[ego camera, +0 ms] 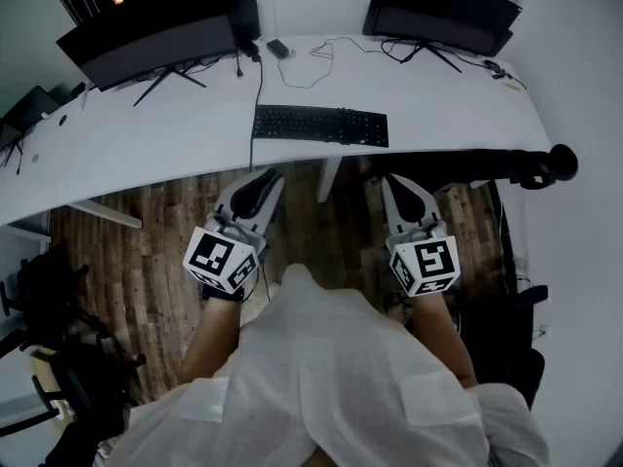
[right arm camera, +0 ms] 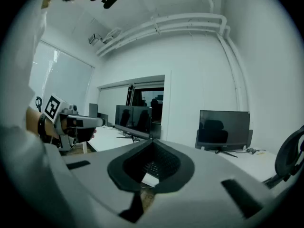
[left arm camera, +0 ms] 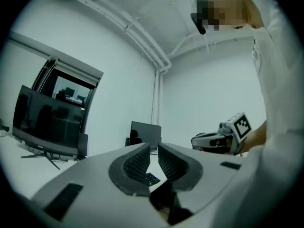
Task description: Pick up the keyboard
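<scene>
Head view: keyboard (ego camera: 320,125) is laid flat on the desk (ego camera: 146,139), near the desk's front edge. Left gripper (ego camera: 265,176) and right gripper (ego camera: 392,181) are held level, short of that edge, presumably ahead of approach.
Left gripper view: jaws drawn almost together, nothing gripped.
Right gripper view: jaws closed, nothing gripped.

Keyboard (ego camera: 320,125) lies on desk (ego camera: 146,139), monitors (ego camera: 146,49) behind.

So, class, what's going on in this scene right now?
A person stands before a white desk, holding a left gripper and a right gripper, both with tongs shut and empty. The black keyboard lies untouched on the desk ahead of them. Nothing has been picked up yet.
</scene>
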Demonstrator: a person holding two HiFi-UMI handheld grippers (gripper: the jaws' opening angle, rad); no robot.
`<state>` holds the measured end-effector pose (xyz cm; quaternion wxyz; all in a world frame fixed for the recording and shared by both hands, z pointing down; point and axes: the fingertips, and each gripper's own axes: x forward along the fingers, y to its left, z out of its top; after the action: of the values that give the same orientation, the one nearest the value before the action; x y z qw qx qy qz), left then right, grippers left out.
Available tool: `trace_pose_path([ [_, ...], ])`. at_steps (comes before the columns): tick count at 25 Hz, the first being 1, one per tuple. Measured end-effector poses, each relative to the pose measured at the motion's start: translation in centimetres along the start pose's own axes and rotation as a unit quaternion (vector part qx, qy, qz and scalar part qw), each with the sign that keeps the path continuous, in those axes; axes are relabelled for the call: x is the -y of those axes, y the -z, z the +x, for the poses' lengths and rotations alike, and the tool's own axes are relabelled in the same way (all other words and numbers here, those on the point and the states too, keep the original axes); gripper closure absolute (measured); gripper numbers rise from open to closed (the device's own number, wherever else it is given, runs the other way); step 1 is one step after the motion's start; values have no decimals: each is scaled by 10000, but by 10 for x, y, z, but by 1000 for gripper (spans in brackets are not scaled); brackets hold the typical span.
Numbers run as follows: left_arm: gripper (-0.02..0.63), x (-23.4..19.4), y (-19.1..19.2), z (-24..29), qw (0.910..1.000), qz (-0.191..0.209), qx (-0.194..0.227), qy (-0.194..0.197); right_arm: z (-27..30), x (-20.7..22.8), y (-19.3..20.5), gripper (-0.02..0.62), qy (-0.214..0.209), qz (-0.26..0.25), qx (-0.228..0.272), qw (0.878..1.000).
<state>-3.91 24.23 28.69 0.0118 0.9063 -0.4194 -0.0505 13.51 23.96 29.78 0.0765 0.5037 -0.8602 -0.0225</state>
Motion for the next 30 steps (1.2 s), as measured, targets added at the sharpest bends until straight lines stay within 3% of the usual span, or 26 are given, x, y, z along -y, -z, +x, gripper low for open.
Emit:
trace_pose_path([
  [11,557,5,11,14,9999,-48,-119,-32,4,16,10,595,-73,60,-28,10000],
  [17,555,24,26,33,9992,-38,-361,182,7,13,23,591,-549,159,-127,9983],
  [21,555,36,37,53,9982,38,-545,253,11,19,41,529,-770,26,-417,9962],
  [30,555,44,68,98,9962,59,-865,73,28,44,78,520,-1403,-863,-980,9815],
])
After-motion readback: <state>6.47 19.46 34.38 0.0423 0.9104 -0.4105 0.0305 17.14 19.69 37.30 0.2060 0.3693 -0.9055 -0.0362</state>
